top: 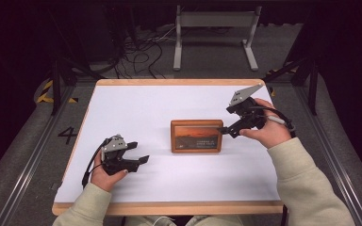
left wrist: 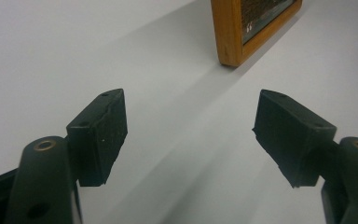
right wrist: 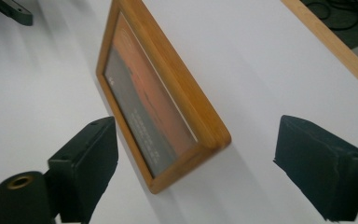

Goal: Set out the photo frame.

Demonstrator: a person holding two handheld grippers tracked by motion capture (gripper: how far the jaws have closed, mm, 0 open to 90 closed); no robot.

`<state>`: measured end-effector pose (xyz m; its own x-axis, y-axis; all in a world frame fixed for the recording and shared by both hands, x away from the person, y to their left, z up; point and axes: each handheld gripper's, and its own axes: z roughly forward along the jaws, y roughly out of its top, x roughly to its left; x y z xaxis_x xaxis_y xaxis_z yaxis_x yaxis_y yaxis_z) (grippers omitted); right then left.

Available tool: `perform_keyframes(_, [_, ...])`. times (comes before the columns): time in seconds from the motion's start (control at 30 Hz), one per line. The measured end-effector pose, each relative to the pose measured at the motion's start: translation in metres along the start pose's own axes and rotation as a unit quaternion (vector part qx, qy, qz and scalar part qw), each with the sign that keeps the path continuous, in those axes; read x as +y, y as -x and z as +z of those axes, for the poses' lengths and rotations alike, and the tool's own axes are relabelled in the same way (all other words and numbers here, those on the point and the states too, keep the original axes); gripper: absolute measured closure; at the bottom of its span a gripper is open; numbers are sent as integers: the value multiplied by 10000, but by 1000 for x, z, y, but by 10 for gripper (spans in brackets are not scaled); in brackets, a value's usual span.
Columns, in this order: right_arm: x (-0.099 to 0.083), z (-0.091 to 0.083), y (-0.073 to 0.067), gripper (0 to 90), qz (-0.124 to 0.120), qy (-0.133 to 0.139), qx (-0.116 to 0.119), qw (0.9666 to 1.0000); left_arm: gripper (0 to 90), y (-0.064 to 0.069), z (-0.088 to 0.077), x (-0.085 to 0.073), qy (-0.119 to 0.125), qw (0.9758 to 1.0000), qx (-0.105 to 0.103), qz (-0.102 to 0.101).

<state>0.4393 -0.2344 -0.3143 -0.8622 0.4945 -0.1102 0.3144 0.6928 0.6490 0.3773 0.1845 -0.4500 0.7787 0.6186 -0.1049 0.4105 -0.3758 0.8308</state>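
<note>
Surface (top: 136, 108): white top with a pale wooden rim, set on a grey floor; cables (top: 141, 52) and a white metal stand (top: 215, 35) lie on the floor beyond its far edge.

Picture frame (top: 196, 136): wooden, holding an orange and dark print with small pale lettering. It lies flat, face up, a little right of the surface's middle. In the left gripper view one corner (left wrist: 235, 32) shows at the top, well ahead of the jaws.

Left gripper (top: 139, 153): held in the person's left hand (top: 104, 173) near the front left of the surface, pointing right toward the frame and well apart from it. Jaws spread wide, nothing between them; bare white surface below them.

Right gripper (top: 226, 129): held in the person's right hand (top: 268, 129) at the frame's right side, grey three-cornered plate (top: 245, 95) on top, cable trailing behind. Its tip sits just at the frame's right edge. In the right gripper view the jaws stand spread, one either side of the frame's near corner (right wrist: 186, 163), clear of the wood.

Sleeves (top: 306, 188): cream, both forearms entering from the near side.
</note>
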Motion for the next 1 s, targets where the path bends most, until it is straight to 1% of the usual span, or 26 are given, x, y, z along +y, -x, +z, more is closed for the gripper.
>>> perform_keyframes(0.03, [-3, -1, 0, 132, -5, 0, -20, 10000, 248, 1, 0, 0, -7, 10000, 20, -24])
perform_keyframes(0.07, [-7, -3, -1, 119, 67, 11, -22, 10000, 242, 1, 0, 0, -21, 10000, 27, -9])
perform_keyframes(0.1, [-7, -3, -1, 119, 67, 11, -22, 10000, 236, 1, 0, 0, -21, 10000, 27, -9])
perform_keyframes(0.13, [-16, -7, -1, 56, 258, 73, -72, 9996, 228, 2, 1, 1, -51, 10000, 5, -29])
perform_keyframes(0.17, [-19, -8, -1, 56, 322, 106, -34, 9994, 222, 2, 1, 1, -51, 10000, 5, -29])
perform_keyframes(0.2, [-23, -9, -2, 28, 422, 122, 71, 9990, 214, 3, 1, 1, -97, 9999, 0, -48])
perform_keyframes(0.27, [-31, -11, -3, 36, 523, 180, 228, 9982, 204, 4, 2, 1, -117, 9999, 18, -61])
perform_keyframes(0.4, [-46, -10, -6, 37, 706, 356, 112, 9968, 194, 6, 1, 1, -134, 9999, 9, -3])
perform_keyframes(0.43, [-46, -10, -6, 37, 706, 356, 112, 9968, 194, 8, 0, 1, -131, 9999, 21, -10])
perform_keyframes(0.53, [-57, -7, -10, 37, 783, 473, 47, 9958, 194, 7, -7, -2, -94, 9999, 34, -23])
perform_keyframes(0.57, [-62, -5, -12, 37, 819, 495, -12, 9954, 194, 8, -8, -3, -62, 9999, 58, -61])
perform_keyframes(0.63, [-67, -3, -13, 37, 834, 525, -86, 9951, 194, 6, -11, -4, -46, 9999, 76, -71])
perform_keyframes(0.7, [-75, -1, -16, 36, 932, 637, -160, 9935, 194, 6, -12, -6, -4, 9999, 86, -89])
perform_keyframes(0.73, [-79, 0, -17, 36, 982, 687, -169, 9927, 194, 6, -13, -6, -2, 9999, 85, -106])
perform_keyframes(0.8, [-82, 1, -17, 36, 1000, 707, -178, 9923, 194, 5, -14, -6, -13, 9999, 89, -93])
perform_keyframes(0.83, [-89, 4, -18, 36, 1028, 734, -214, 9918, 195, 6, -14, -7, 9, 9999, 98, -110])
perform_keyframes(0.9, [-91, 4, -18, 36, 1049, 741, -228, 9915, 194, 6, -14, -6, 15, 9999, 109, -97])
perform_keyframes(0.93, [-96, 7, -17, 35, 1086, 802, -268, 9905, 194, 5, -13, -6, 3, 9999, 112, -79])
perform_keyframes(1.0, [-101, 9, -17, 34, 1133, 847, -255, 9896, 194, 4, -12, -7, -5, 9999, 128, -105])
